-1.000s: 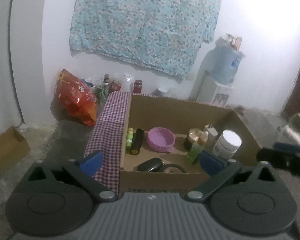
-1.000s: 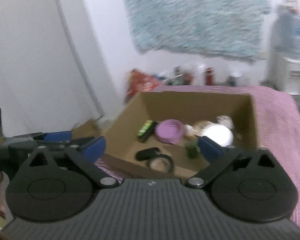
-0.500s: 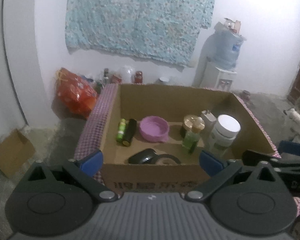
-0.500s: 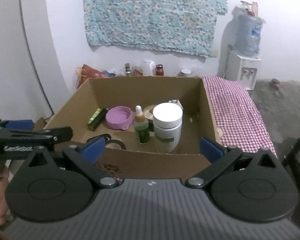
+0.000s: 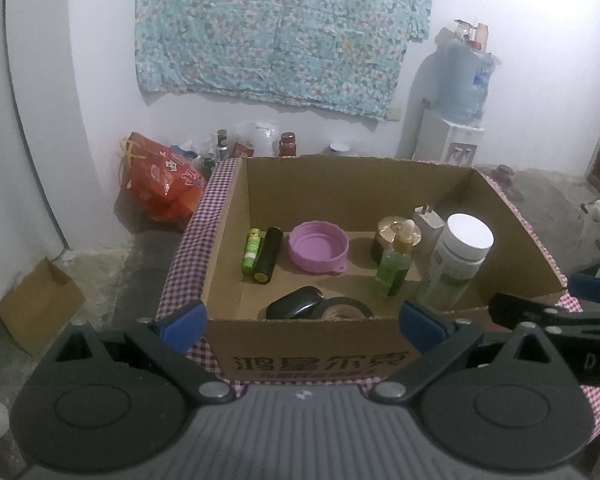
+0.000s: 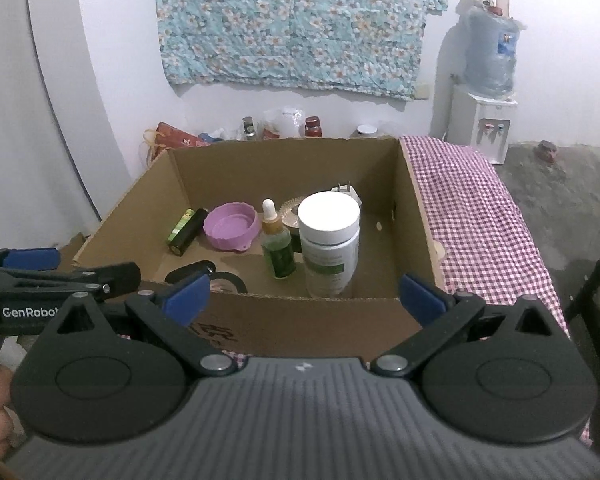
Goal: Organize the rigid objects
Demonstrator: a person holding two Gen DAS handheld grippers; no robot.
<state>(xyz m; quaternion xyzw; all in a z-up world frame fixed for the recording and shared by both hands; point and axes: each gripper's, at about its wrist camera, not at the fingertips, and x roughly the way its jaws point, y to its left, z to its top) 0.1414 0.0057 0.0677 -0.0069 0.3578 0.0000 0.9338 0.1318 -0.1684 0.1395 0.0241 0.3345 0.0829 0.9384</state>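
Observation:
An open cardboard box (image 5: 340,196) (image 6: 284,168) stands on a checked cloth. Inside are a white-capped jar (image 5: 456,264) (image 6: 330,240), a green dropper bottle (image 5: 394,264) (image 6: 277,246), a purple lid (image 5: 318,246) (image 6: 231,230), a green tube (image 5: 251,250), a black cylinder (image 5: 269,254) (image 6: 187,230), a gold-lidded jar (image 5: 392,232), a white plug (image 5: 428,220), a black mouse (image 5: 294,304) and a tape roll (image 5: 346,308) (image 6: 224,282). My left gripper (image 5: 302,322) and right gripper (image 6: 304,298) are open and empty, just before the box's near wall.
The checked cloth (image 6: 480,232) extends to the right of the box. A red bag (image 5: 160,176), jars and bottles (image 5: 260,144) stand by the far wall. A water dispenser (image 6: 484,96) is at the back right. A small cardboard box (image 5: 40,308) lies on the floor at left.
Both grippers have swung round to face the box squarely and have come closer to its near wall. The objects in the box have not moved.

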